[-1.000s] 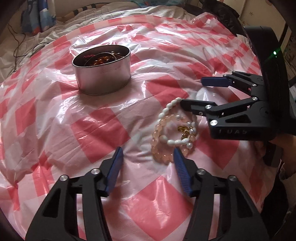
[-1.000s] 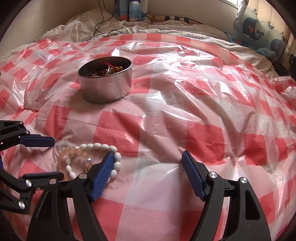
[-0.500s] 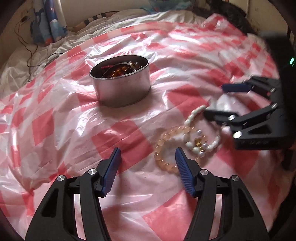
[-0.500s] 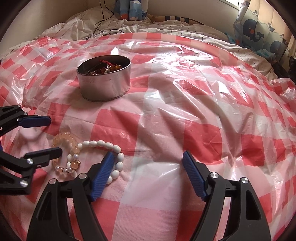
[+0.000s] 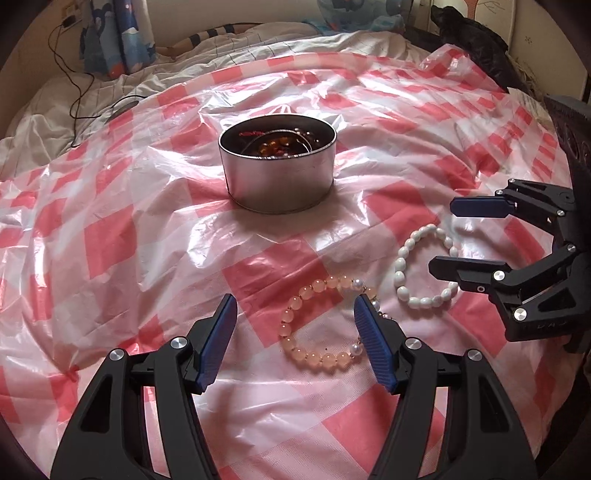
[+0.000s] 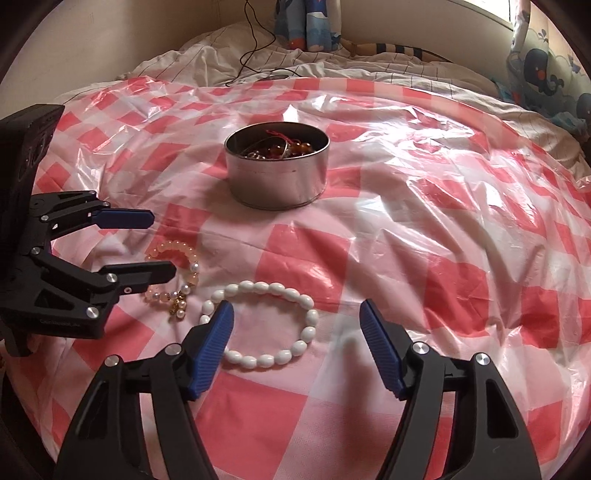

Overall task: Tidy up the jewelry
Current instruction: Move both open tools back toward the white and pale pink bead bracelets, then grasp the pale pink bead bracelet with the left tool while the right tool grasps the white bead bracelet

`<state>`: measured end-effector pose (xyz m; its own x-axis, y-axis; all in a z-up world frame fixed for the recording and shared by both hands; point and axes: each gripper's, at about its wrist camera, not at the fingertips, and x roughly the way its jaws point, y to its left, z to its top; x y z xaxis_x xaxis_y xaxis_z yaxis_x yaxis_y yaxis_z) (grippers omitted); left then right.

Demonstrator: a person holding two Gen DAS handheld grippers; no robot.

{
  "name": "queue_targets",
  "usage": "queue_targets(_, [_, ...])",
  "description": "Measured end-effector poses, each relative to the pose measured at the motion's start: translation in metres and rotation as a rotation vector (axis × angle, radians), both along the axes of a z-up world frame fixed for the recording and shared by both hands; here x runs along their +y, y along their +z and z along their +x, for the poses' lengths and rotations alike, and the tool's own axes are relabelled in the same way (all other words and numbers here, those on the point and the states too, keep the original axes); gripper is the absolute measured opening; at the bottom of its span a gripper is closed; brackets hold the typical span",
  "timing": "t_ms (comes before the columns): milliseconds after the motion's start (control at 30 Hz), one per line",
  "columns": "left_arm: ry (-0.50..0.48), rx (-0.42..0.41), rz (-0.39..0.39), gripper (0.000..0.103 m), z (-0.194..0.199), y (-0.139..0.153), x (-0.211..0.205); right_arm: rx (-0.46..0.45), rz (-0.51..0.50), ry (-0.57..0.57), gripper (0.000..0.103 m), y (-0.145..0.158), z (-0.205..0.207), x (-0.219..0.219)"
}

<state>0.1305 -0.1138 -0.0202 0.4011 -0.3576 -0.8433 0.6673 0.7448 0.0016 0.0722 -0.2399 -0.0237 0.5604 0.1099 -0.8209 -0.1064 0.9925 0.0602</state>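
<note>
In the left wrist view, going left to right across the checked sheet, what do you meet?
Round metal tin → peach bead bracelet → white bead bracelet → right gripper, open.

We see a bed w/ a crinkly red-and-white checked plastic sheet (image 5: 147,229) spread over it, glare patches across the film, brightest toward the right in the right wrist view. Under it, rumpled white bedding (image 6: 207,62) w/ thin lines. A black cable (image 5: 74,99) trails over the bedding at far left. Beige wall (image 6: 110,33) behind. Blue cartoon-print fabric (image 5: 114,40) hangs at the head end; whale-print fabric (image 6: 539,66) on the right. Daylight comes in at upper right, prob. a window (image 6: 495,11).
</note>
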Motion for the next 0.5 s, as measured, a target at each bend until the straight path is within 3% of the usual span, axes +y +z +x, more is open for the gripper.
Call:
queue_targets(133, [-0.03,0.065,-0.039,0.061,-0.0019,-0.0055,-0.0031,0.015,0.079,0.0,0.062,-0.0034,0.002,-0.0044])
queue_targets(267, [-0.066,0.162,-0.133,0.038,-0.0006,-0.0035,0.0014,0.038,0.187,0.023,0.051,-0.0048,0.0018,-0.0078])
queue_targets(500, [-0.013,0.148,-0.101,0.037,0.0052,-0.0076,0.0058,0.034,0.067,-0.001,0.051,-0.0074,0.0027,-0.0037])
